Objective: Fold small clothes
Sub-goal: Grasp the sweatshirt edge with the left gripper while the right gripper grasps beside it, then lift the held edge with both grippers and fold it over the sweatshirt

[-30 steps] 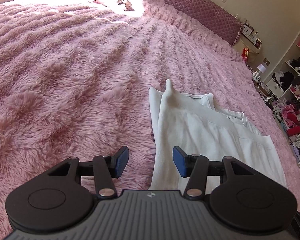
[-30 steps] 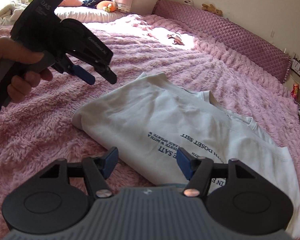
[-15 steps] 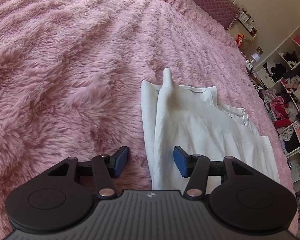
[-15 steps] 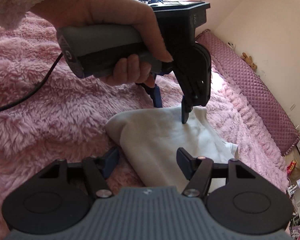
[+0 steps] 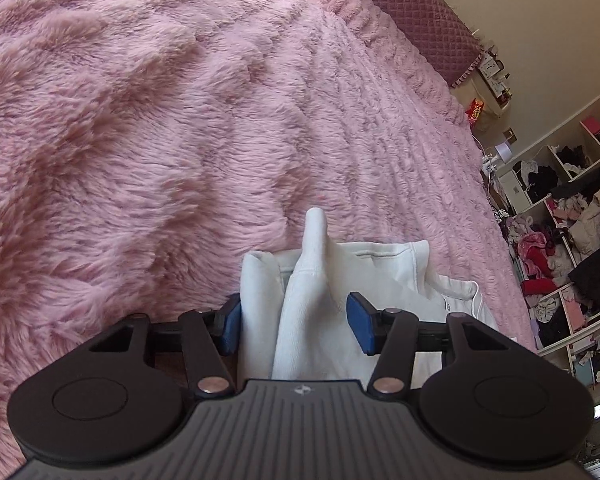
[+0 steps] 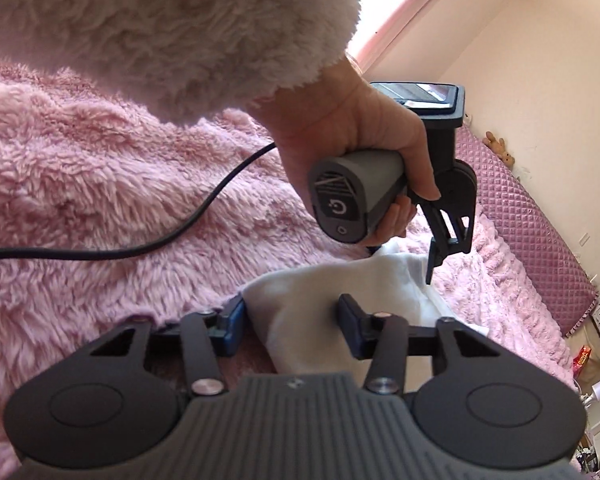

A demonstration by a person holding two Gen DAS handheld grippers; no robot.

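Note:
A white garment (image 5: pixel 388 276) lies partly folded on the pink fluffy bedspread (image 5: pixel 180 140), with one corner poking upward. My left gripper (image 5: pixel 294 328) straddles its near edge, and its jaws are closing with cloth between the blue pads (image 5: pixel 362 328). In the right wrist view the same garment (image 6: pixel 300 296) shows as a folded corner. My right gripper (image 6: pixel 290 326) is closing around that corner, with a gap still between cloth and pads. The left gripper (image 6: pixel 404 258), held by a hand (image 6: pixel 360 128), tips down onto the garment's far edge.
A fluffy pink sleeve (image 6: pixel 160 20) fills the top of the right wrist view. A black cable (image 6: pixel 180 236) trails across the bedspread. A quilted purple headboard (image 5: pixel 412 20) runs along the far side. Open shelves (image 5: pixel 560 220) stuffed with clothes stand to the right.
Both grippers have come down and in toward the garment. Its edge now sits between the left jaws. The right jaws have narrowed around the folded corner.

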